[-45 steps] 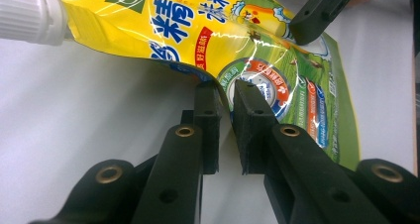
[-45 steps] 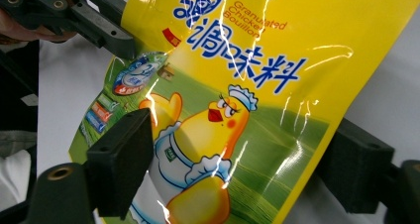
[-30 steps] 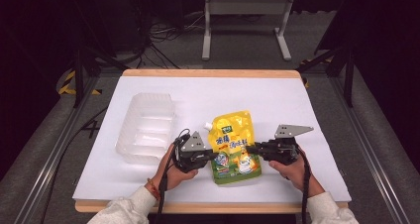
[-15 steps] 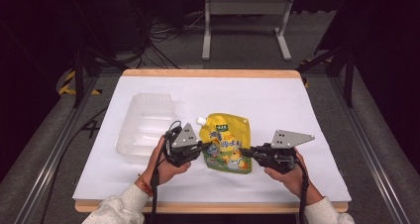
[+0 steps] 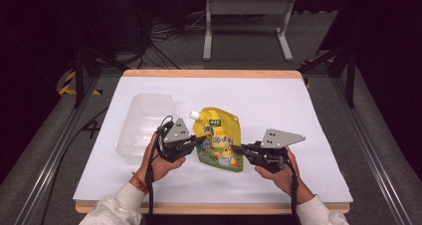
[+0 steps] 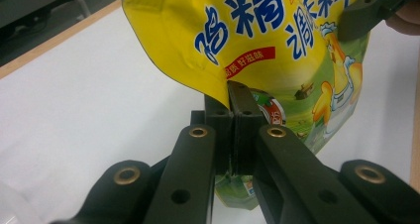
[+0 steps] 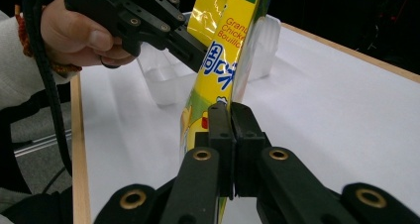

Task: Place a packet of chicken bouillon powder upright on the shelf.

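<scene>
A dark room with cables and a grey metal stand (image 5: 247, 16) on the floor lies beyond a wooden table (image 5: 209, 73) covered by a white sheet (image 5: 278, 105); a person's two forearms in pale sleeves come in from the near edge.

The left gripper (image 5: 201, 141) has its jaws pressed together on the left edge of a yellow spouted pouch (image 5: 220, 138); in the left gripper view the two black jaws meet with the pouch's edge pinched between them, and the pouch (image 6: 277, 50) hangs above and beyond them, printed with blue characters and a cartoon chicken. The right gripper (image 5: 238, 148) is likewise clamped on the pouch's right edge, low down; in the right gripper view its jaws are closed flat on the thin edge of the pouch (image 7: 218, 70), which stands edge-on and upright, and the left gripper (image 7: 200, 45) with its hand (image 7: 79, 33) shows beyond, gripping the far side.

The pouch sits near the middle of the sheet, held between the two grippers, its white spout (image 5: 194, 115) pointing up and left; whether its bottom touches the sheet I cannot tell.

A clear plastic tray (image 5: 144, 125) lies just left of the left gripper, close behind the hand; the right half of the sheet and the far strip are bare; the near edge lies close under both hands.
</scene>
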Demonstrator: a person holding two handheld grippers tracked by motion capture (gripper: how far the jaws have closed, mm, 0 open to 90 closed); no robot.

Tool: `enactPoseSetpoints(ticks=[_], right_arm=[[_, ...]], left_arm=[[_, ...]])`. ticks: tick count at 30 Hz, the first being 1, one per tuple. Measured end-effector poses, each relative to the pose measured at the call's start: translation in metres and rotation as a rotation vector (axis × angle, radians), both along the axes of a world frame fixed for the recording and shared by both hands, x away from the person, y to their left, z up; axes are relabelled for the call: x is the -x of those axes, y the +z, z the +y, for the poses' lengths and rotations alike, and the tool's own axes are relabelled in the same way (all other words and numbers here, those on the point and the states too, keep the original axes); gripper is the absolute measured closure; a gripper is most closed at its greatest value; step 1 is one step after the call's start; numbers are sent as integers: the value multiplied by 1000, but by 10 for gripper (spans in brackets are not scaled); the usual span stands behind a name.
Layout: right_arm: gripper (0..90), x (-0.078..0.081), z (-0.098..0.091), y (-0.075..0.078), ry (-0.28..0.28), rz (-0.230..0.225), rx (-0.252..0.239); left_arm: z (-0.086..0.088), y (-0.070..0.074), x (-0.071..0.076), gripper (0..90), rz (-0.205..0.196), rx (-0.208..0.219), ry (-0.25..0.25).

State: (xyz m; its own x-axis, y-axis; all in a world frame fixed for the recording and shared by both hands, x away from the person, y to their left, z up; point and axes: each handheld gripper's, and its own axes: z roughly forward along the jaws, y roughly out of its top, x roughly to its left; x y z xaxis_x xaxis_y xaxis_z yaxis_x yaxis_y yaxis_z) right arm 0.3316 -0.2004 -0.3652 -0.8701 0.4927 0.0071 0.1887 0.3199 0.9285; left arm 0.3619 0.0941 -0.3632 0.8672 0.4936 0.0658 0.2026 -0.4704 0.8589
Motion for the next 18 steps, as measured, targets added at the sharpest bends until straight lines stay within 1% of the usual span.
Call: enactPoseSetpoints(ticks=[3,4,5,9,11,14,17,18], right_arm=[[891,-2,4,2,3,4,-5],[891,-5,10,5,10,-4,-6],[891,-5,10,5,10,-4,-6],[892,-12,21,7,16,-11,-6],[892,-16,28,10,17,-13,1],[892,-22,39,16,18,-32,14],[892,-29,51,19,26,-37,11],[892,-29,51,19,26,-37,11]], left_arm=[[4,2,-1,881,-4,11,11],[9,4,-2,881,-11,13,20],[9,4,-2,881,-11,13,20],[20,6,-6,881,-11,26,41],[26,8,-8,881,-19,33,57],[36,11,-11,881,-25,47,84],[48,14,-12,879,-41,58,113],[48,14,-12,879,-41,58,113]])
